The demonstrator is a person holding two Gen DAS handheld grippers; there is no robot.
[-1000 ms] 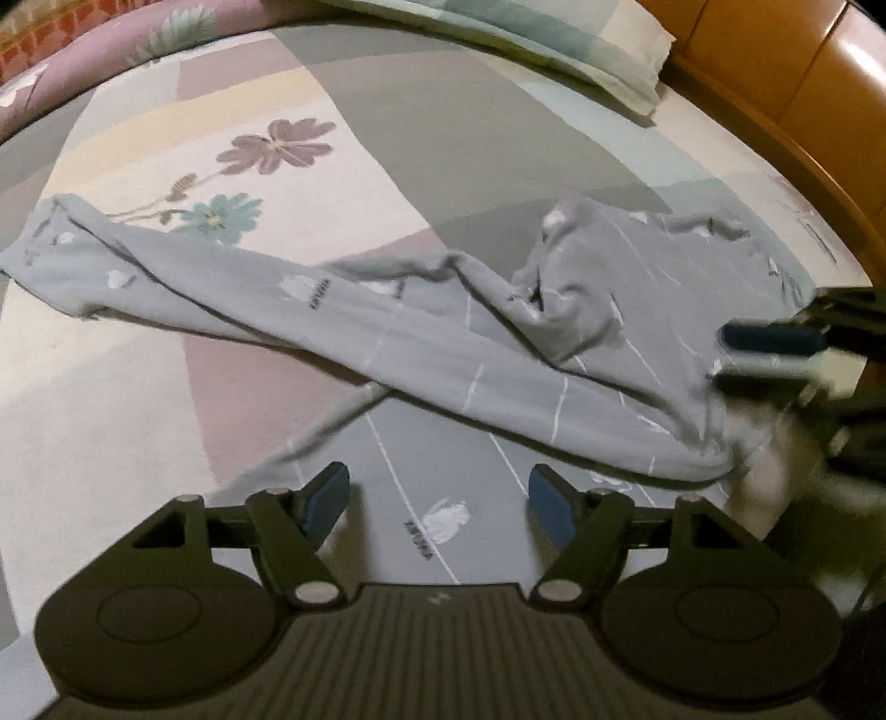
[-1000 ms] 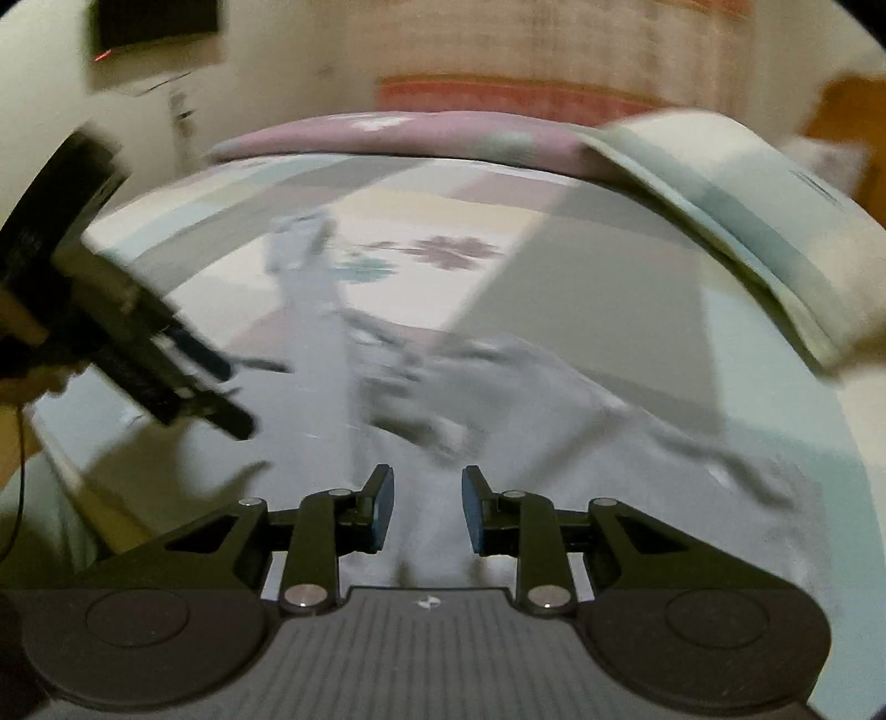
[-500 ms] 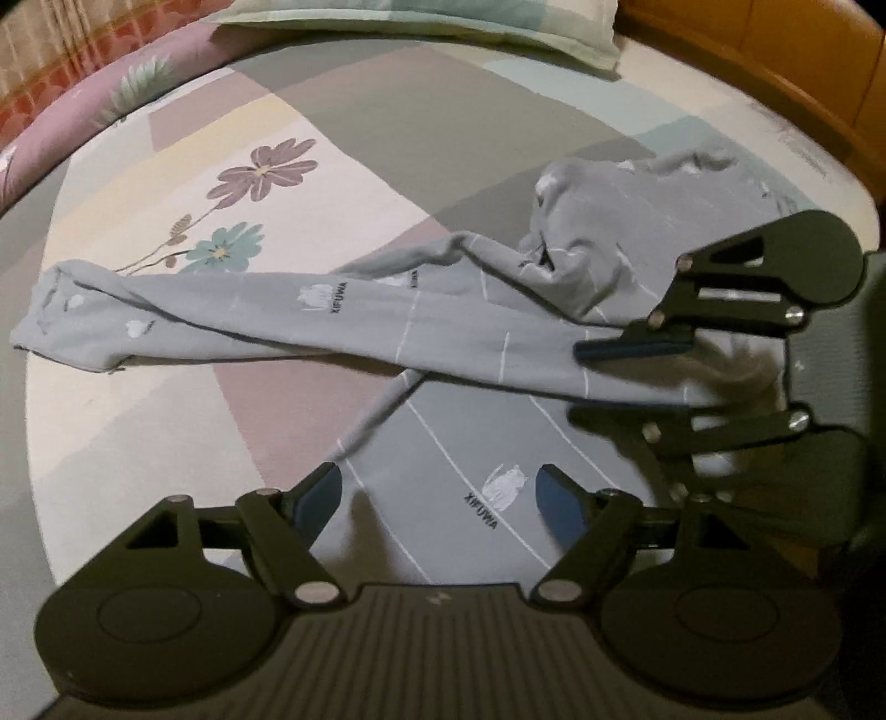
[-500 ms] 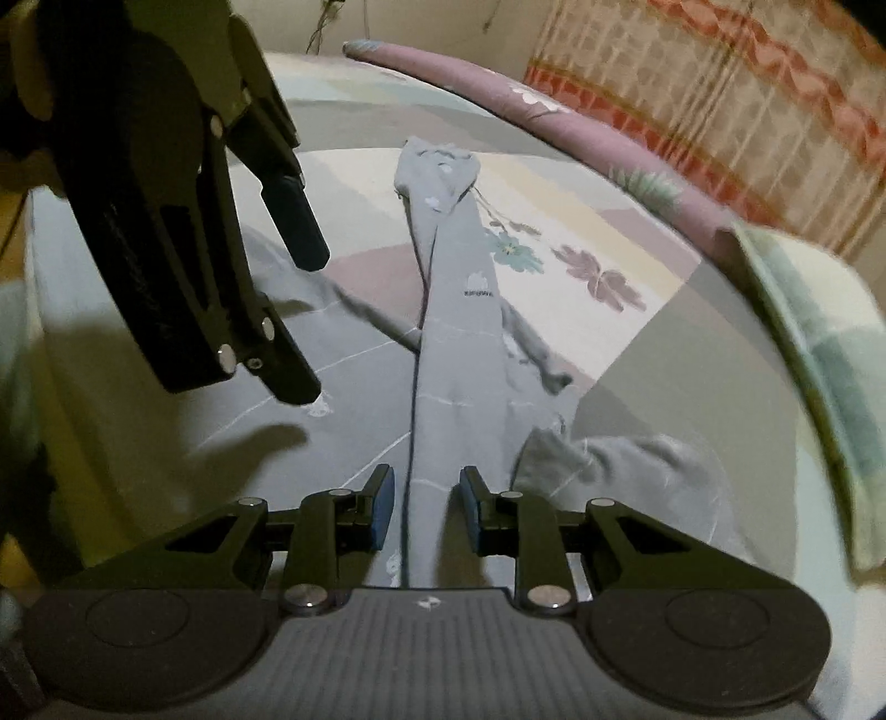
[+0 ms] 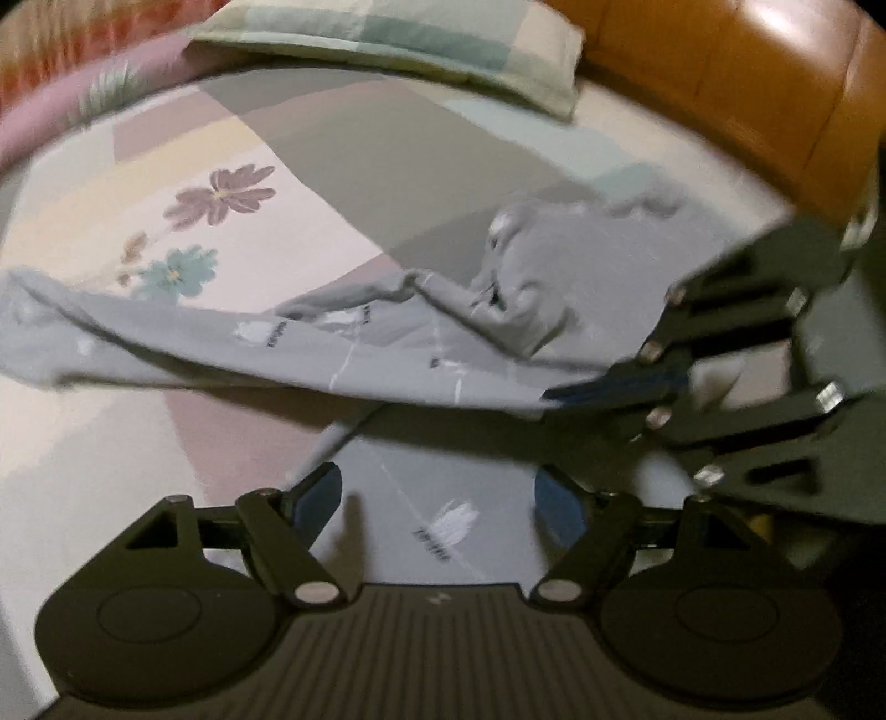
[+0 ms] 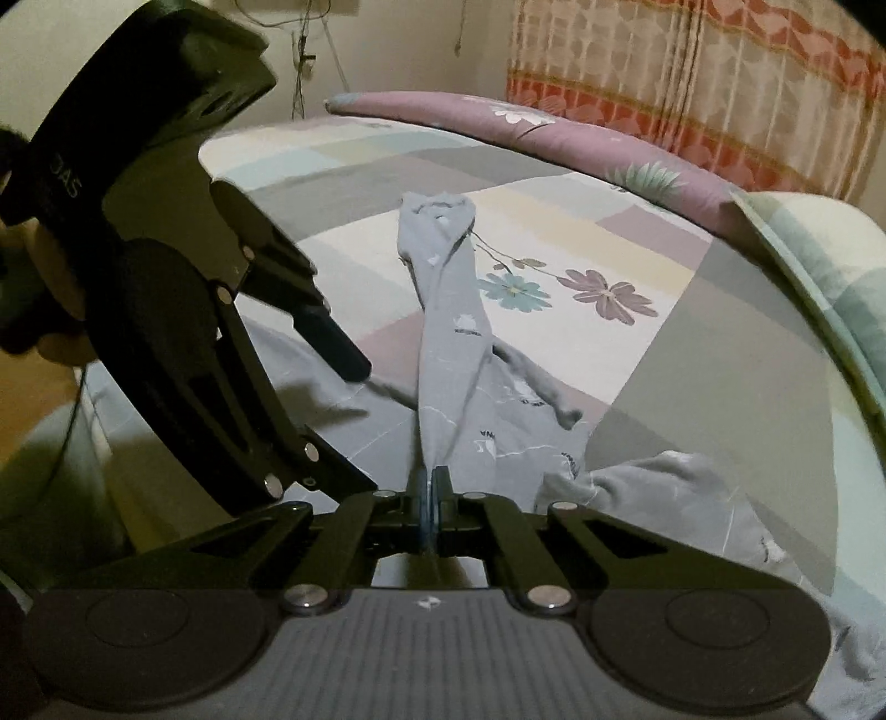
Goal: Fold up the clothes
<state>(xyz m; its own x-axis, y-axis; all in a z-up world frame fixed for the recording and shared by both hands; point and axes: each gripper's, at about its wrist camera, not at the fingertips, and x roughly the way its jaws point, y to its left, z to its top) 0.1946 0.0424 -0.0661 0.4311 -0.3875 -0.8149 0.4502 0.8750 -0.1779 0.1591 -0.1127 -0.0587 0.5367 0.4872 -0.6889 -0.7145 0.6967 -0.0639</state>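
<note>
The grey printed cotton garment (image 6: 454,343), marked with thin white lines and small white motifs, is lying rumpled on the bed's patchwork sheet of grey, cream, mauve and pale green blocks with printed flowers (image 5: 183,149). One long leg of it is stretching away across the sheet toward the flower print, while the rest is bunching in folds nearer the orange-brown wooden headboard (image 5: 736,83).

The right tongs (image 6: 433,498) are clenched on an edge of the grey garment: their blue pads are pressed together with the cloth pinched between them, and the fabric is rising from the pinch in a narrow taut ridge. Their jaws have just been closing, with the cloth between them. In the left wrist view these same tongs (image 5: 559,396) are reaching in from the right, lifting the garment's edge clear of the sheet so that it is casting a shadow below.

The left tongs (image 5: 437,498) are standing released, jaws wide apart, hovering over a flat part of the garment with nothing gripped; cloth is showing in the gap between the blue pads. A checked pale green and cream pillow (image 5: 387,44) is lying at the head of the bed, and a mauve flowered quilt roll (image 6: 554,127) is running along the far side.
</note>
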